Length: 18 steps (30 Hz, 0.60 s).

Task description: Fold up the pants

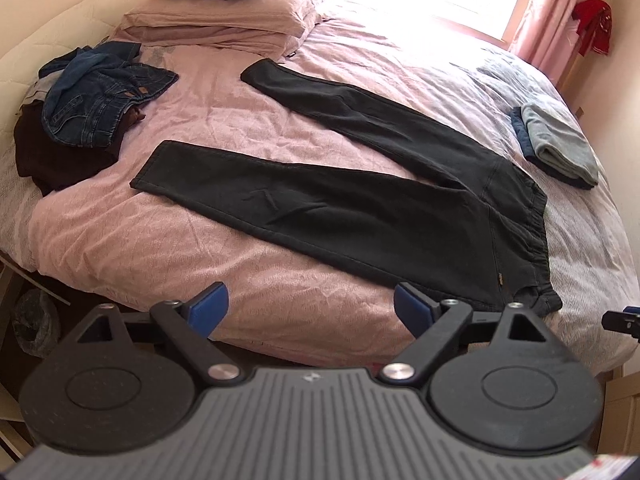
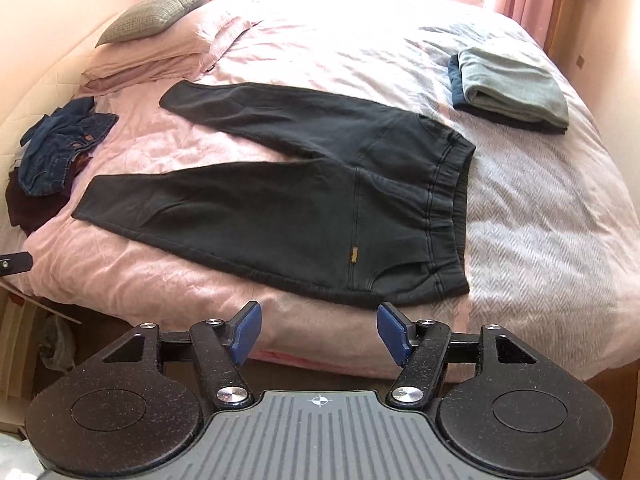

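Observation:
Black pants (image 1: 360,200) (image 2: 304,200) lie flat on the pink bed, legs spread in a V toward the left, elastic waistband at the right. My left gripper (image 1: 310,310) hovers open over the bed's near edge, just short of the near leg and left of the waistband corner. My right gripper (image 2: 318,334) is also open, held in front of the near hip and waistband corner, with nothing between its blue pads (image 2: 248,332). Neither gripper touches the cloth. The right gripper's tip (image 1: 622,320) shows at the left wrist view's right edge.
A heap of blue jeans (image 1: 100,100) (image 2: 60,148) over dark red cloth sits at the left. Folded grey and blue garments (image 1: 556,144) (image 2: 508,88) lie at the right. Pillows (image 1: 216,12) (image 2: 156,32) are at the head, a bright window behind.

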Each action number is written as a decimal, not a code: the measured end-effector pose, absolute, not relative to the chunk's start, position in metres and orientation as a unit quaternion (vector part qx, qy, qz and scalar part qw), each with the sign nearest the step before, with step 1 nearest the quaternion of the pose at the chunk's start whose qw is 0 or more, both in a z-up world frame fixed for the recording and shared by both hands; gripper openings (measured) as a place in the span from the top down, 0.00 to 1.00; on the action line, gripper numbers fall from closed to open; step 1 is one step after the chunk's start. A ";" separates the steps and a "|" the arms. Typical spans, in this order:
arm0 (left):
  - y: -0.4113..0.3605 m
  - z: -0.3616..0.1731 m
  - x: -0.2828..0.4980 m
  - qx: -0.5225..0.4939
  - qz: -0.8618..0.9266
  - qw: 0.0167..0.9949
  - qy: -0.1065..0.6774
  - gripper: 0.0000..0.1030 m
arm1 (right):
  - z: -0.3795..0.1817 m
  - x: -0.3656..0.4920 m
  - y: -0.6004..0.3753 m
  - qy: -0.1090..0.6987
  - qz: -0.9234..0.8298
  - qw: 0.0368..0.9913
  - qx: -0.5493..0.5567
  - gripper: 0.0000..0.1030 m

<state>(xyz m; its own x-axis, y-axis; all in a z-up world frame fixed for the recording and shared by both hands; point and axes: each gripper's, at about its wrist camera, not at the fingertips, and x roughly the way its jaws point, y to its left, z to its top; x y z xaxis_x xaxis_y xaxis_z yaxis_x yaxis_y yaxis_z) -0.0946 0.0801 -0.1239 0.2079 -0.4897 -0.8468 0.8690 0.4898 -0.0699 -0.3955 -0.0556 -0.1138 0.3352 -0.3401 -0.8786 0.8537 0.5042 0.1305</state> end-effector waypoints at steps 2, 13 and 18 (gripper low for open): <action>0.080 -0.124 -0.098 0.224 -0.458 0.743 0.435 0.15 | -0.114 -0.398 -0.053 0.427 -0.395 0.753 0.309 0.41; 0.083 -0.123 -0.115 0.244 -0.472 0.733 0.426 0.14 | -0.117 -0.401 -0.042 0.434 -0.400 0.745 0.311 0.40; 0.086 -0.122 -0.116 0.247 -0.473 0.731 0.425 0.14 | -0.118 -0.400 -0.036 0.434 -0.397 0.747 0.309 0.40</action>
<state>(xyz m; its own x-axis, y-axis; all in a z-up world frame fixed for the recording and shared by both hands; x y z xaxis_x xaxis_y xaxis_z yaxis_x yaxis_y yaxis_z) -0.1159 0.0860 -0.1217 0.1916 -0.4819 -0.8550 0.9021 0.4296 -0.0400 -0.4000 -0.0362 -0.1181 0.3074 -0.3256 -0.8941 0.8621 0.4930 0.1169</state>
